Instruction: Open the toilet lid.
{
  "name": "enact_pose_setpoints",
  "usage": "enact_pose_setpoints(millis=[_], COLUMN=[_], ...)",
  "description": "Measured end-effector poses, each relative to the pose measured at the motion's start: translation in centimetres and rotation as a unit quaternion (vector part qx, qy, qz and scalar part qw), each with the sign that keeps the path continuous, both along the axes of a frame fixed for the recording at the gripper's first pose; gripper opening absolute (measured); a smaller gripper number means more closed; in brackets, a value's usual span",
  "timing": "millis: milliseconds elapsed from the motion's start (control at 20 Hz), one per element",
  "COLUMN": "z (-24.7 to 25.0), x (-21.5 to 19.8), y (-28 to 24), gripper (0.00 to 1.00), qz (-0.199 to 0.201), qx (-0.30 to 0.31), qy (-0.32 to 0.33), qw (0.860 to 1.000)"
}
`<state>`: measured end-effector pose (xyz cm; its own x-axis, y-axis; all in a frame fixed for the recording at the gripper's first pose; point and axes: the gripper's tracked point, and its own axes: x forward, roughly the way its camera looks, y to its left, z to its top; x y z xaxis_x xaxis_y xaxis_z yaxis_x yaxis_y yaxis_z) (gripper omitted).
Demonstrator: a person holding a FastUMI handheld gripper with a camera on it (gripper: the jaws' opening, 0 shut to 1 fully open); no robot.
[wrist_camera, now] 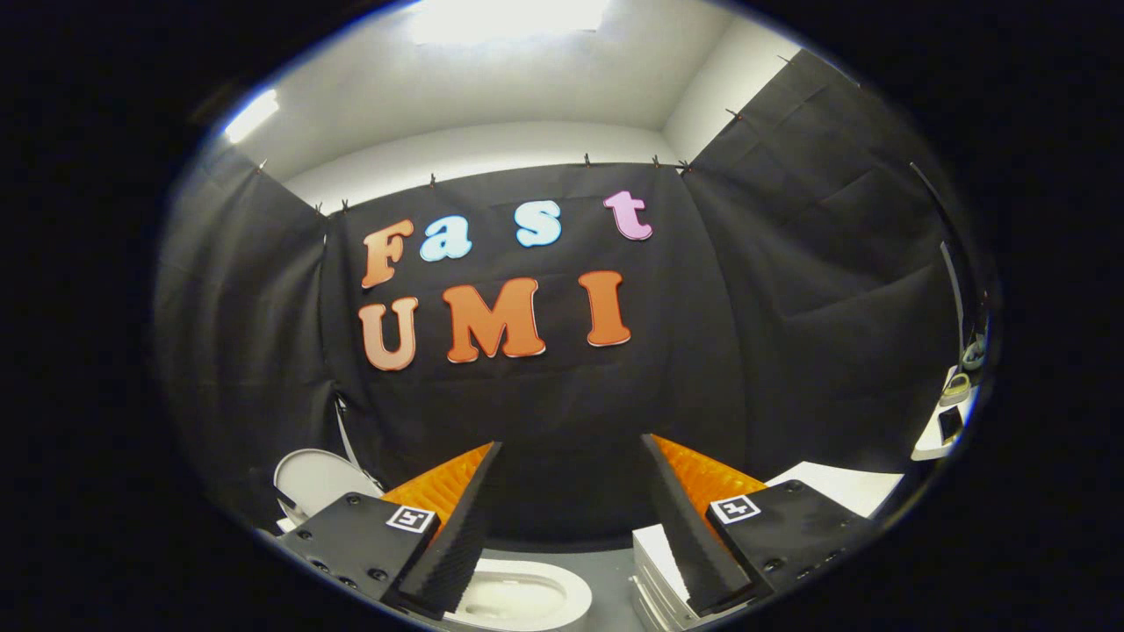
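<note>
The claw [571,456] is wide apart and holds nothing; the toilet bowl [518,597] sits low between its fingers; the toilet lid [312,478] stands up at the left, so I think it looks open; go slowly.

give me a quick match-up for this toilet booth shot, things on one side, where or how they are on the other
Things:
1. toilet lid
2. toilet bowl
3. gripper
4. stack of white sheets

Place or state:
A. open, nothing between its fingers
B. raised upright, beside the left finger
C. under the right finger
D. low down, between the two fingers

Pairs: 1-B, 2-D, 3-A, 4-C
</note>
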<state>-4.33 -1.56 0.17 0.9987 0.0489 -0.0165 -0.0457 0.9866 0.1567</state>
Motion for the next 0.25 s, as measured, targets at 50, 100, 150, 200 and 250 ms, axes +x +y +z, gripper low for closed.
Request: enact_pose_setpoints(millis=[50,100,150,200,250], z=[-0.66,-0.85,-1.18,-1.22,-1.17], x=[0.12,0.12,0.21,0.42,0.56], y=[-0.06,0.06,0.13,0.29,0.72], gripper=[0.98,0.98,0.98,0.98,0.98], qz=[-0.002,-0.002,-0.003,-0.002,0.002], qx=[-0.011,-0.019,-0.021,-0.020,-0.016], qy=[0.005,0.009,0.013,0.015,0.015], qw=[1.000,1.000,1.000,1.000,1.000])
